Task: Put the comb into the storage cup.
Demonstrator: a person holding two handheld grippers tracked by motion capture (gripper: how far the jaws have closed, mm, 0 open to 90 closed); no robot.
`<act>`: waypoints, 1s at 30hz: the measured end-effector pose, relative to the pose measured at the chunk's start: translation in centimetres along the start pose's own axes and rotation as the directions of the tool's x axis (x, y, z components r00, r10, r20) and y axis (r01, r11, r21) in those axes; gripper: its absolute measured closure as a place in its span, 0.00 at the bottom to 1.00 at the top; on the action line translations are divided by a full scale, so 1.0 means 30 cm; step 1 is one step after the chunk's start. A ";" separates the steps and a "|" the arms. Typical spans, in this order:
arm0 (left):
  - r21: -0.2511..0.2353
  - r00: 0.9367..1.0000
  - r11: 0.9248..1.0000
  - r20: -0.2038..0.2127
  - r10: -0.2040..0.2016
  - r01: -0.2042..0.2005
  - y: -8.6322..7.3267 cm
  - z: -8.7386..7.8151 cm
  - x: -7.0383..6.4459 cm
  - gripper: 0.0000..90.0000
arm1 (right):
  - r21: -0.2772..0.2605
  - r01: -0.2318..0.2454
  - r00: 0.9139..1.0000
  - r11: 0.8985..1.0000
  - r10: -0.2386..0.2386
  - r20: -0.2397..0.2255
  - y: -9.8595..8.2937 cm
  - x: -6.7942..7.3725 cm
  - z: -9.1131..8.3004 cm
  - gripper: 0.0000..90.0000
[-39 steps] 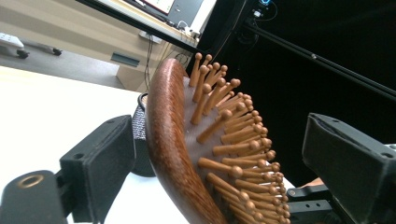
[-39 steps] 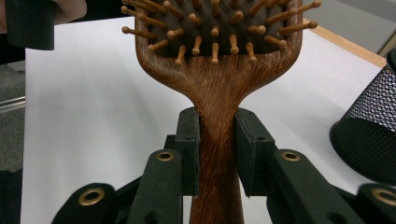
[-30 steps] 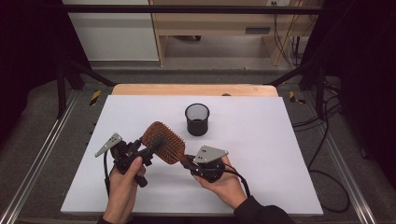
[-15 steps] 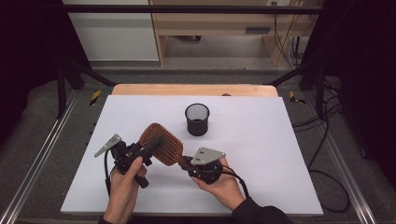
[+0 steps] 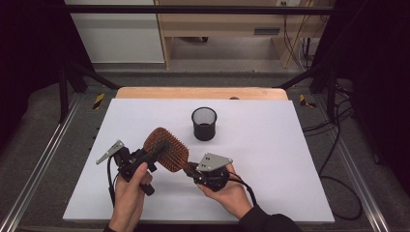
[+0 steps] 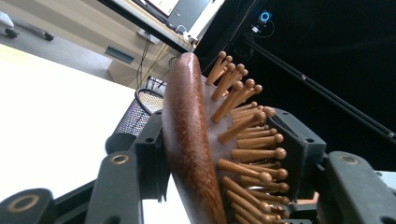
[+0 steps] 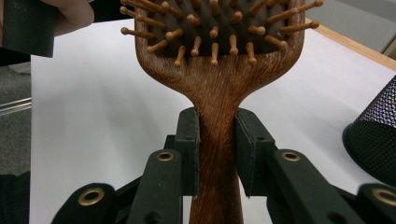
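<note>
A wooden paddle hairbrush point(image 5: 167, 147) with peg bristles is held above the white table between both grippers. My left gripper point(image 5: 153, 153) is shut on the brush head point(image 6: 187, 140), one pad on its smooth back and the other against the bristles. My right gripper point(image 5: 189, 169) is shut on the brush handle point(image 7: 218, 116), with a pad pressed on each side just below the head. A hand holds each gripper near the table's front edge.
A black mesh cup point(image 5: 204, 124) stands upright on the white tabletop point(image 5: 290, 154), just beyond the brush; it is also seen in the left gripper view point(image 6: 135, 116) and the right gripper view point(image 7: 373, 140). A wooden strip point(image 5: 203, 93) runs along the table's far edge.
The brush and both grippers have shifted slightly to the left, and the brush head has tipped a little. Both grips are unchanged.
</note>
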State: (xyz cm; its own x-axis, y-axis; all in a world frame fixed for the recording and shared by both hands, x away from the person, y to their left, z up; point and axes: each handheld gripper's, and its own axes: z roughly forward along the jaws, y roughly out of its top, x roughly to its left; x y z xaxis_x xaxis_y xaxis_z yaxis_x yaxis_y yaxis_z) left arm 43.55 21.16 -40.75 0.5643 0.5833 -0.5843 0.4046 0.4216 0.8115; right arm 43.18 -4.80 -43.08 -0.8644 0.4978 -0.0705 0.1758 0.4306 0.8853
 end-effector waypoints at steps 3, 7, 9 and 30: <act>-0.009 1.000 1.000 0.009 -0.005 0.005 0.000 -0.006 -0.003 0.53 | 0.001 0.002 1.000 1.000 -0.002 0.002 0.000 0.004 0.002 0.81; -0.009 1.000 1.000 0.006 -0.011 0.011 -0.002 -0.010 -0.007 0.55 | 0.007 0.005 1.000 1.000 -0.004 -0.005 0.001 0.007 0.005 0.81; -0.006 1.000 1.000 0.005 -0.022 0.022 -0.002 -0.013 -0.004 0.55 | 0.012 0.002 1.000 1.000 -0.002 -0.011 0.000 0.007 0.008 0.81; -0.016 0.998 0.998 0.005 -0.057 0.057 -0.005 -0.020 0.011 0.57 | 0.014 -0.054 0.996 0.998 0.055 -0.066 -0.006 0.004 0.027 0.68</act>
State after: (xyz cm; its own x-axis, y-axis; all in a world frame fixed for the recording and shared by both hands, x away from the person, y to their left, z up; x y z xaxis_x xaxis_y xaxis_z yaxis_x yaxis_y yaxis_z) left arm 43.25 21.70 -41.07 0.5436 0.5550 -0.6297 0.4249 0.4650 0.7767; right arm 43.43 -4.20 -43.62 -0.8825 0.4702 0.0089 0.2293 0.4137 0.8811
